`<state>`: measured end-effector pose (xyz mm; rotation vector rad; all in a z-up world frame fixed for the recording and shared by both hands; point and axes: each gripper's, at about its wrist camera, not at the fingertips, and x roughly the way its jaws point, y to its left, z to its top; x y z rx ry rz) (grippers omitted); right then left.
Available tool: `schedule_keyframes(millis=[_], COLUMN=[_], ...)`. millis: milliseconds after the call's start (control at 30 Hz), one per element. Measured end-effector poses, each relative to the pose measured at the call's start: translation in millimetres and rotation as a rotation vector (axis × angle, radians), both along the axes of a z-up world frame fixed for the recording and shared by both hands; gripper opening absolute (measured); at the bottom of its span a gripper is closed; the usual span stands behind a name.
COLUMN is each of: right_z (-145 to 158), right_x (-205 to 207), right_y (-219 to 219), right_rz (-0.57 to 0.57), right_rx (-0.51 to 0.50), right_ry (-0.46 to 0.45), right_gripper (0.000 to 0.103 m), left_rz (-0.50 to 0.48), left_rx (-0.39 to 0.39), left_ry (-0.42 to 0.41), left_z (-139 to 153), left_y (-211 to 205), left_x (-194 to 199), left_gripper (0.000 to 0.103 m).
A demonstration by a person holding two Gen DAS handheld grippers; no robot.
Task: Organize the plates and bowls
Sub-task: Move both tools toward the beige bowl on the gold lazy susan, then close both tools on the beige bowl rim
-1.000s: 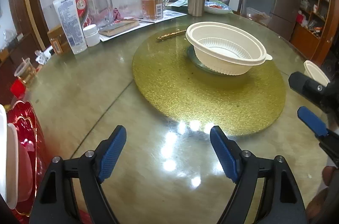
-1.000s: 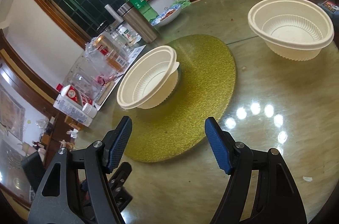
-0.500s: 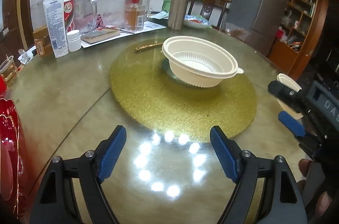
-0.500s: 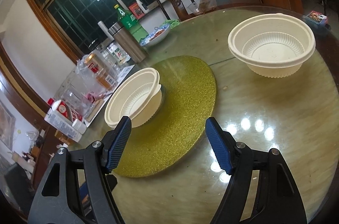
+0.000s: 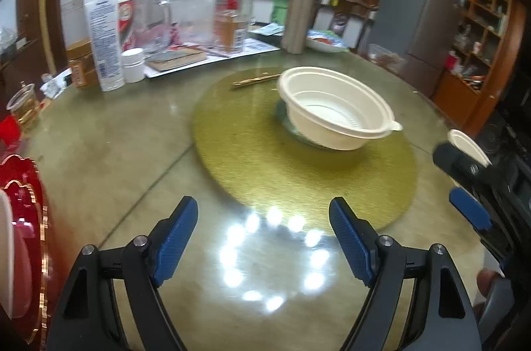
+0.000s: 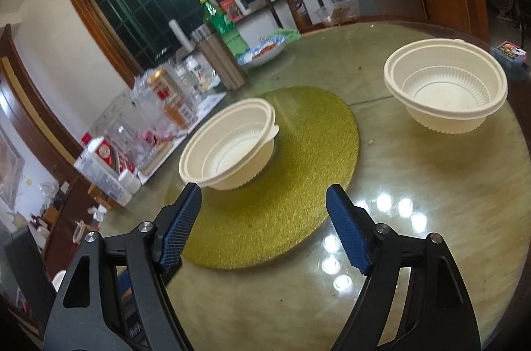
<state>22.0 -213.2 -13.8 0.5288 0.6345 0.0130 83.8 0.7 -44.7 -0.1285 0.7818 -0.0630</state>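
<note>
While both grippers hang empty above the table:
Left gripper (image 5: 264,238): jaws apart, holding nothing.
Right gripper (image 6: 264,226): jaws widening, nothing between.
Nested bowls (image 6: 229,143): on gold turntable (image 6: 298,211).
Lone bowl (image 6: 446,85): well apart; pinch its rim squarely.

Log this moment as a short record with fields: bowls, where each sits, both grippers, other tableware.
bowls: two white plastic bowls, both upright and empty
bowl on mat: on the round gold mat, mid-table
second bowl: on bare glass table, off the mat, towards the right
left gripper: open, nothing between fingers, above the table
right gripper: opening, nothing between fingers, above the mat's near edge
other tableware: red plate at the left edge
</note>
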Motion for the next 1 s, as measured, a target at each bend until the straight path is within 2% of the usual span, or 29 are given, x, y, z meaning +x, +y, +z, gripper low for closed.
schedule_keyframes(millis=[100,233,300,567,700,833,1000], right_z=[-3.4,-4.7,-1.9,3.0,-0.5,1.3,-7.4], right_x=[5.8,11.3,17.9,50.0,76.0,103.6,136.0], right_y=[-1.4,-10.1,-11.6,-31.2,-38.6,-44.2,-40.9], right_rz=[0.028,0.081,0.109,0.121,0.129,0.124,0.163], right_rx=[0.037,0.180,0.206,0.289,0.298,0.281,0.248], right_ry=[0.063,0.130,0.150,0.183,0.234,0.262,0.340], right_gripper=[0.079,0.079,0.079,0.079,0.079,0.079,0.079], left_rz=[0.055,0.105,0.121,0.187,0.209,0.205,0.201], left_rx=[-0.002,-0.063,-0.077,-0.111,-0.129,-0.105,-0.023], left_ry=[0.020,0.053,0.044,0.112,0.151,0.147,0.153], left_z=[10.1,25.8,31.3,22.0,15.5,17.5,18.1], left_y=[8.7,17.3,16.4,11.2,9.4,4.4,-6.3], left_x=[5.4,22.3,32.5,75.4,92.7,98.4,107.6], left_gripper=[0.082,0.082,0.082,0.082,0.082,0.082,0.082])
